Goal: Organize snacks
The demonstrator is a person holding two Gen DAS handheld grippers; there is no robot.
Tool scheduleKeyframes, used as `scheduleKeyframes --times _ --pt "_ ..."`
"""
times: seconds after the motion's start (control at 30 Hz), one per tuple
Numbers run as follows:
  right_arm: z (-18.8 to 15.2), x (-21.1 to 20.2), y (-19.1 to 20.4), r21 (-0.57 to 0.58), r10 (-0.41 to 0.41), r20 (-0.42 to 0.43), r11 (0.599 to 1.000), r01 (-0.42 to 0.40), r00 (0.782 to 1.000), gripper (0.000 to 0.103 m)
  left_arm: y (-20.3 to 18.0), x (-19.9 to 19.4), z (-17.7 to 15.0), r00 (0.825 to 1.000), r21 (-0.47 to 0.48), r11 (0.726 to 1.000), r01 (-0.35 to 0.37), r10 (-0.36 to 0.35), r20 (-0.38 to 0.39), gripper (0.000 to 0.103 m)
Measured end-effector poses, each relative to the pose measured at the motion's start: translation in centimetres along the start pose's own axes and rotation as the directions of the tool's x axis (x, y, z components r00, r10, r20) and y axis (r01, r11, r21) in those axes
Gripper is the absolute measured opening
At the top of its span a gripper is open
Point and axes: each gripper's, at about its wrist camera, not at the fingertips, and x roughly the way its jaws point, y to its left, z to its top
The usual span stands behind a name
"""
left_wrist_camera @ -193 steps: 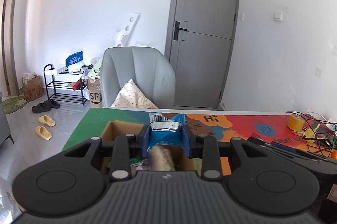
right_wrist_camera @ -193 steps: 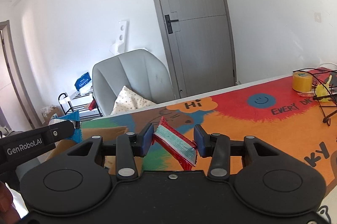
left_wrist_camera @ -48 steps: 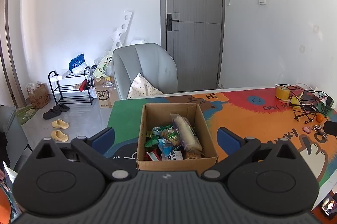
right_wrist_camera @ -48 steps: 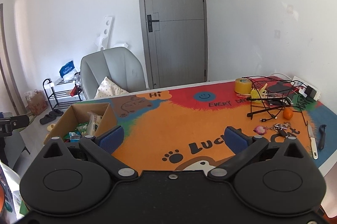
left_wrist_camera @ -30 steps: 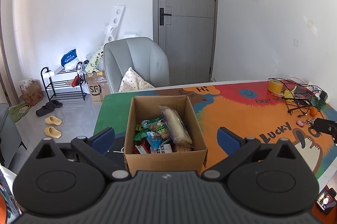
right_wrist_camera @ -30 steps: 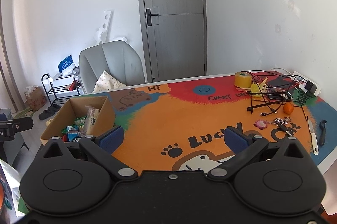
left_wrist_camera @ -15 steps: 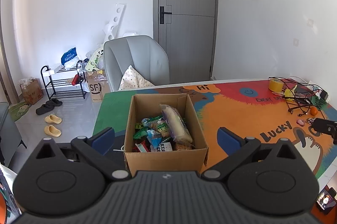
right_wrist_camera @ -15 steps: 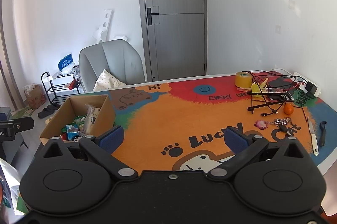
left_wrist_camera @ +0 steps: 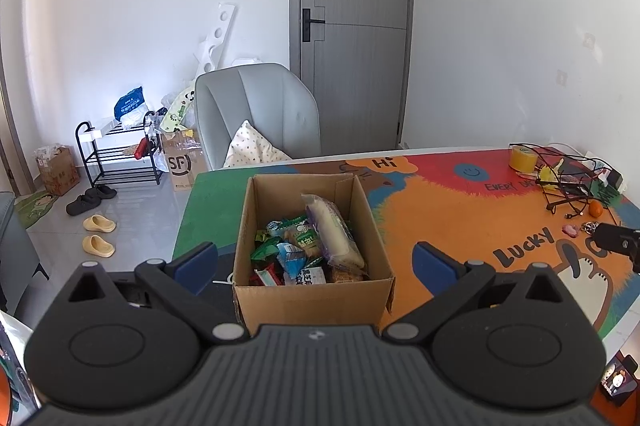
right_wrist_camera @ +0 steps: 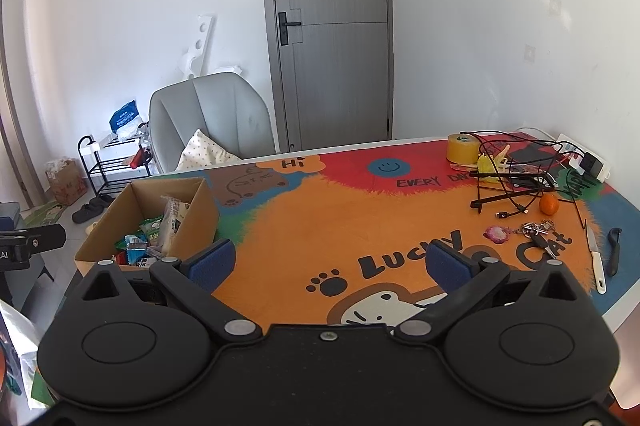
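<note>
An open cardboard box (left_wrist_camera: 312,296) stands on the colourful table mat, filled with several snack packets (left_wrist_camera: 298,256), among them a long pale pack (left_wrist_camera: 334,232). The box also shows at the left of the right wrist view (right_wrist_camera: 200,207). My left gripper (left_wrist_camera: 314,260) is open and empty, held back from the box's near wall. My right gripper (right_wrist_camera: 328,260) is open and empty above the orange part of the mat (right_wrist_camera: 340,226). No loose snack lies on the mat.
At the table's far right are a yellow tape roll (right_wrist_camera: 462,147), a black wire rack with cables (right_wrist_camera: 516,173), an orange fruit (right_wrist_camera: 549,204), keys (right_wrist_camera: 534,230) and a knife (right_wrist_camera: 595,258). A grey chair (left_wrist_camera: 256,113) stands behind the table.
6.4 s ago each gripper was shut on a snack packet over the box. Now both are open, empty and drawn back. In the last second they barely moved.
</note>
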Motion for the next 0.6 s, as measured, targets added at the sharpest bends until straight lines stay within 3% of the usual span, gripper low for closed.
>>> scheduleKeyframes --times 0.6 --pt "0.08 0.12 0.00 0.002 0.001 -0.003 1.000 -0.001 1.000 0.103 -0.09 0.30 -0.02 1.000 -0.005 1.000 0.003 -0.003 -0.008 0.103"
